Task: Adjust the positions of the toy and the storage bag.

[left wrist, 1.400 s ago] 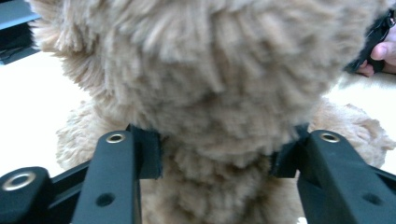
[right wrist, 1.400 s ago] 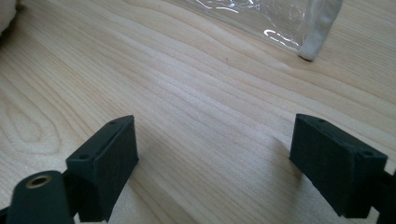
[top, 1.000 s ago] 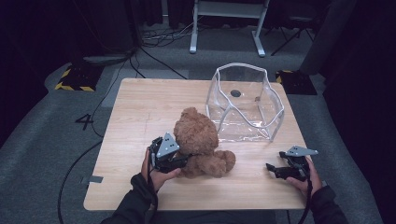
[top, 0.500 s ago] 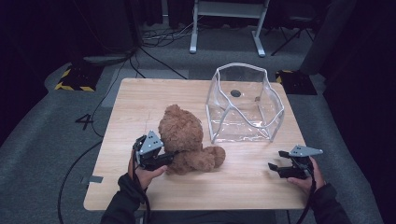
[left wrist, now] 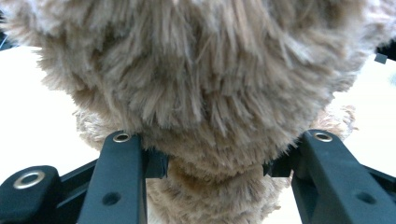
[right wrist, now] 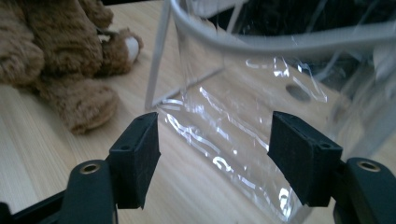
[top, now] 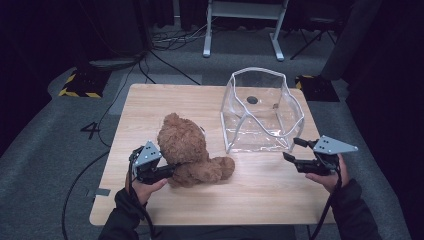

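- The teddy bear (top: 187,150) lies on the wooden table (top: 260,192), directly ahead of the left gripper (top: 167,171), whose jaws are pinched into the plush at the narrow neck or waist; in the left gripper view the fur (left wrist: 205,84) bulges out over both pads.
- It looks light, soft and springy, so I judge it will squash under the pads and flop from one grip point. The narrow part now held seems the best place, since the fur gives friction and the bulk on either side stops it sliding out.
- Its stubby leg (top: 222,167) points toward the right gripper (top: 292,150), well apart from it.
- The right gripper has just been closing its jaws, yet they stand spread with nothing between the pads.
- Just beyond those pads is the clear plastic bag (right wrist: 261,93), standing open; its thin, glossy, floppy wall would likely buckle, so its stiffer white rim (top: 260,72) looks the safer hold.
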Demonstrator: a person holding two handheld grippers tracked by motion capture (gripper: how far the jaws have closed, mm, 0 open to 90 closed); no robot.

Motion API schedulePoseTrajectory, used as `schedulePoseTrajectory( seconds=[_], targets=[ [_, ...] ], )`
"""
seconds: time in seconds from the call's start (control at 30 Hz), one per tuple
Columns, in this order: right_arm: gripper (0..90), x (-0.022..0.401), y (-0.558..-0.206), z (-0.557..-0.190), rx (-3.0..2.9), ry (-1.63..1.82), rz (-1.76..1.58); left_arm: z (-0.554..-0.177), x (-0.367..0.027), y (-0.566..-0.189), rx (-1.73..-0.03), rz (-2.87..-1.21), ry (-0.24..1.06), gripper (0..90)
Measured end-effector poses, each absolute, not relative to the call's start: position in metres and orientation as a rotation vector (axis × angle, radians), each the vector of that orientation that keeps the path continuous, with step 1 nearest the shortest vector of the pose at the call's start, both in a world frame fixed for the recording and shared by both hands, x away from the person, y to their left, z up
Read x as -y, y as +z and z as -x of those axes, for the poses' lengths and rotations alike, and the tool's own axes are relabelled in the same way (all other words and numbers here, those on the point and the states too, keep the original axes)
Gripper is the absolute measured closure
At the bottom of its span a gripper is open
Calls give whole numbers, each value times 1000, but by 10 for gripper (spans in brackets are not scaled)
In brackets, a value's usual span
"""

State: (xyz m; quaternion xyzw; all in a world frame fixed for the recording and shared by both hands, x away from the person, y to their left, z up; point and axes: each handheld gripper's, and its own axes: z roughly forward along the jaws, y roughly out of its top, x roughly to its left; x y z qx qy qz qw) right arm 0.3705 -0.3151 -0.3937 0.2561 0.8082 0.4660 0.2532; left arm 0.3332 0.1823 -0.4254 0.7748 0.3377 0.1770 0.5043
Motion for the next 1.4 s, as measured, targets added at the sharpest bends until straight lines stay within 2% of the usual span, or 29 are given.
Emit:
schedulePoseTrajectory(
  seconds=[0.27, 0.53, 0.63, 0.73, 0.83, 0.97, 1.1, 1.4],
  targets=[
    [312, 270, -348, -384, -2210, 1279, -588, -332, -188, -425, -819, -1873, 436, 533],
    [300, 233, -337, -400, -2281, 1203, -549, -328, -197, -424, -816, -1880, 440, 535],
    [323, 223, -337, -408, -2315, 1207, -564, -327, -200, -424, -827, -1876, 437, 535],
    [389, 211, -339, -418, -2323, 1169, -614, -326, -202, -424, -829, -1880, 439, 535],
    [518, 202, -343, -428, -2322, 1170, -679, -326, -203, -424, -819, -1886, 445, 535],
    [733, 191, -346, -434, -2308, 1142, -700, -326, -204, -425, -815, -1886, 442, 537],
    [863, 182, -343, -437, -2302, 1133, -705, -325, -205, -424, -810, -1894, 448, 541],
    [876, 146, -340, -432, -2315, 1125, -680, -324, -212, -424, -812, -1893, 447, 543]
  ],
)
